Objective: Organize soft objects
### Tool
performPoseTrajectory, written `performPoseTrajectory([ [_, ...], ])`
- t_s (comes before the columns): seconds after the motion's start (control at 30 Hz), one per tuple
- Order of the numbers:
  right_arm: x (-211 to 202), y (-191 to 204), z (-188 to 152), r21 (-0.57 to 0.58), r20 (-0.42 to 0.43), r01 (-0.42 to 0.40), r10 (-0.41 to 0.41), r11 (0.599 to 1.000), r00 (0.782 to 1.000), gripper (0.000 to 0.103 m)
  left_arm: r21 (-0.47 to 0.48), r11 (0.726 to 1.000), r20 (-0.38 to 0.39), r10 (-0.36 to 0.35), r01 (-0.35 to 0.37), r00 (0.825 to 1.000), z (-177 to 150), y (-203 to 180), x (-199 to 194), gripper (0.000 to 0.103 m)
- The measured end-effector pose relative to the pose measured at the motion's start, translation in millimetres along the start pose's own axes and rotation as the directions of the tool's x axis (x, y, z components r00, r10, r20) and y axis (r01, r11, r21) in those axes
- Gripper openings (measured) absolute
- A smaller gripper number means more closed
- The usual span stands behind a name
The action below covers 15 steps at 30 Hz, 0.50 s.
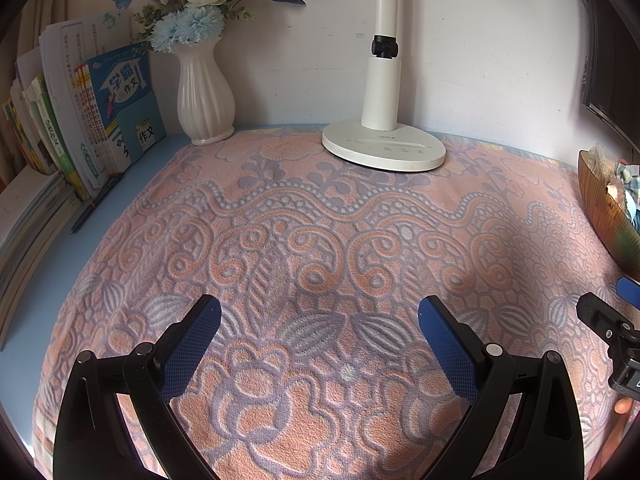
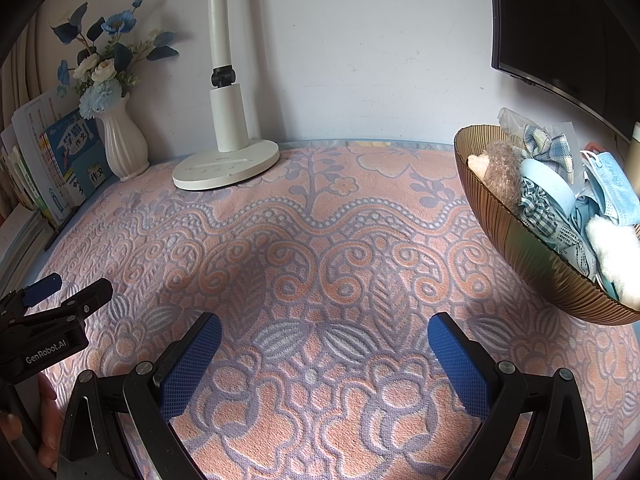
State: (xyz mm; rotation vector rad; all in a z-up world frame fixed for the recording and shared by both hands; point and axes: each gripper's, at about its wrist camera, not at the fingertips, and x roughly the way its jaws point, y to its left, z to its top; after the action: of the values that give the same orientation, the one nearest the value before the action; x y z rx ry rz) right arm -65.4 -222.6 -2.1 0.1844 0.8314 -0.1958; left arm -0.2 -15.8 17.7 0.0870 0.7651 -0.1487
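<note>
The left gripper (image 2: 60, 292) reads "GenRobot.AI", the lamp base (image 1: 384, 148) "OPPLE", a book (image 1: 120, 92) "作文".

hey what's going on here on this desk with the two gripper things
A person is holding two hand-held grippers over a patterned pink towel spread on the desk. The left tool and right tool are both open and empty, hovering side by side. The soft things, including a face mask, checked fabric bows and plush pieces, already sit piled in the amber bowl at the right. A lamp, vase and books stand along the back.
</note>
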Motion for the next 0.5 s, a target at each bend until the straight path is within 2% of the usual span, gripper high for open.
performPoseTrajectory([
  [0.5,-1.8,0.0,-4.0,-0.001,0.003,-0.007,0.007,1.000,1.000,0.103,0.001,1.000,-0.002,0.004,-0.004,1.000,-0.4,-0.3,0.7,0.099],
])
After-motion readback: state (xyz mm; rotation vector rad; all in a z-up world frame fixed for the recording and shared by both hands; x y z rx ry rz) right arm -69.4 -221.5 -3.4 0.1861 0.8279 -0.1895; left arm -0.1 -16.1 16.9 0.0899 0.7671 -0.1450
